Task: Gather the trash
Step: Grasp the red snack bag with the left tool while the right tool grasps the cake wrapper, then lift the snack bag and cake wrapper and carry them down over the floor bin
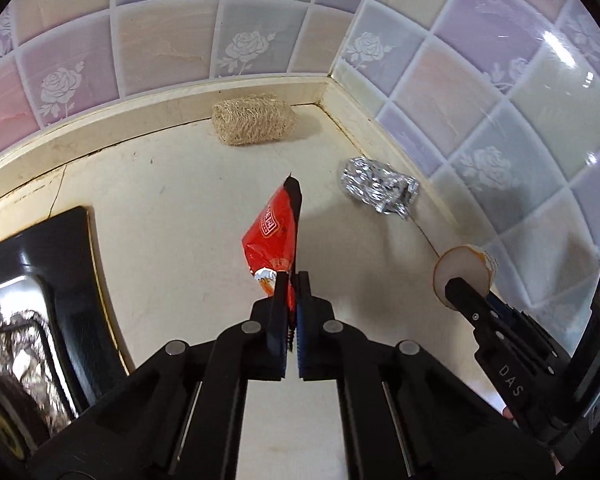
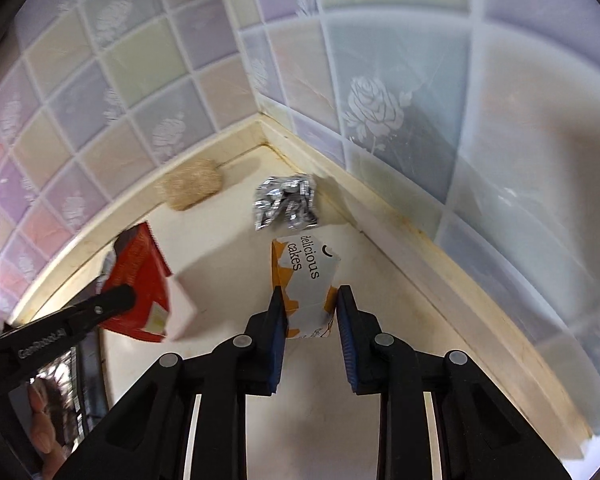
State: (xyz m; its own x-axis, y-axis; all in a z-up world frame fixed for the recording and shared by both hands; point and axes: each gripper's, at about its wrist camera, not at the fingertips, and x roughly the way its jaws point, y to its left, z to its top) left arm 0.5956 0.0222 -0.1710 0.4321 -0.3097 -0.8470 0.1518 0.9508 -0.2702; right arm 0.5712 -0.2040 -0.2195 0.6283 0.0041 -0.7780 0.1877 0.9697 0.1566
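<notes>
My left gripper point(image 1: 294, 280) is shut on the lower end of a red snack wrapper point(image 1: 274, 228), which hangs lifted above the cream counter point(image 1: 172, 220). In the right wrist view the same red wrapper point(image 2: 140, 280) is pinched by the left gripper's black finger point(image 2: 112, 300). My right gripper point(image 2: 312, 296) is shut on a white and orange "delicious cakes" wrapper point(image 2: 308, 276), its blue pads pressing both sides. From the left wrist view that cake wrapper point(image 1: 460, 266) shows end-on at the right gripper's tip. A crumpled ball of silver foil point(image 1: 378, 188) point(image 2: 286, 202) lies on the counter near the corner.
A tan fibrous scrubber point(image 1: 254, 122) point(image 2: 190, 184) rests against the back ledge. Tiled walls with rose prints point(image 1: 244, 48) meet in a corner close behind. A black stove top point(image 1: 40, 264) fills the left side. A person's fingers point(image 2: 40, 436) show at the lower left.
</notes>
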